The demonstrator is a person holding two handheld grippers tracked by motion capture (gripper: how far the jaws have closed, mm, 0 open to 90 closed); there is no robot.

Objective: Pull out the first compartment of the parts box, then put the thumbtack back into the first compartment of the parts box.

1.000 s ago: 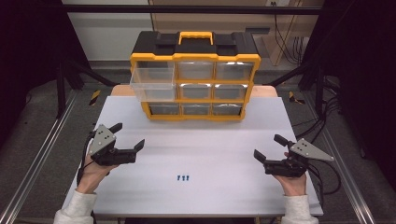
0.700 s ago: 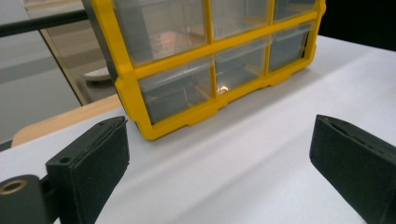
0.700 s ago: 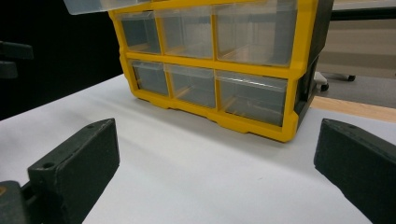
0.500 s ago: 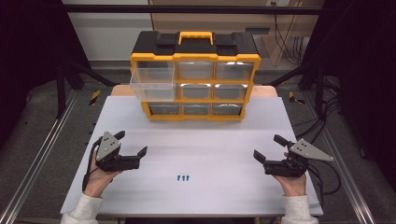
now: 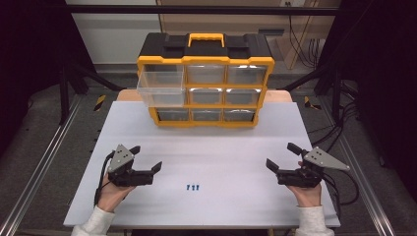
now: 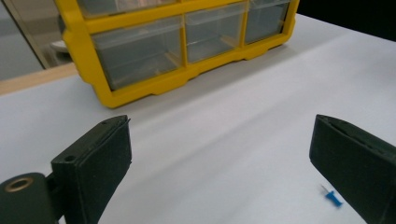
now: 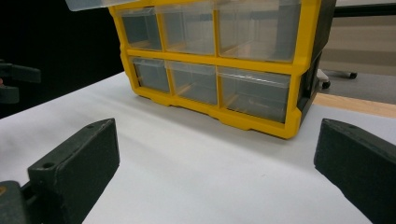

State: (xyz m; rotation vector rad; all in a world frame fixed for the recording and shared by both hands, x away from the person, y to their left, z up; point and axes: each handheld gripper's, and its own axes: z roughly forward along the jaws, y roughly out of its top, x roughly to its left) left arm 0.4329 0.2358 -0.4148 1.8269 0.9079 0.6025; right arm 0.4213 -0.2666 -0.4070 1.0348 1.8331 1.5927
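We held the left tongs [image 5: 146, 158] low over the near left part of the white counter [image 5: 221, 147], with its jaws spread wide and nothing between them. In the left gripper view the two black jaws stood far apart at the bottom corners, bare counter showing in the gap. The right tongs [image 5: 285, 156] sat at the near right side of the counter, its jaws likewise gaping wide and holding nothing; the right gripper view showed the same broad gap over plain white surface.

The small blue pins [image 5: 193, 187] lay on the counter near its front edge, between our two hands, closer to the left tongs than to the right and touched by neither. There seemed to be three of them in a tight row, though they were too small for us to be sure. In the left gripper view one blue pin [image 6: 333, 198] lay on the counter just beside the inner face of the right-hand jaw, apart from it.

At the far side of the counter stood the yellow and black organiser [image 5: 205, 81], with clear drawers in three rows and a yellow handle on top. Its top left drawer [image 5: 160, 83] was pulled out towards us, jutting past the frame, while the other drawers sat flush. The organiser stood well apart from both tongs and from the pins.
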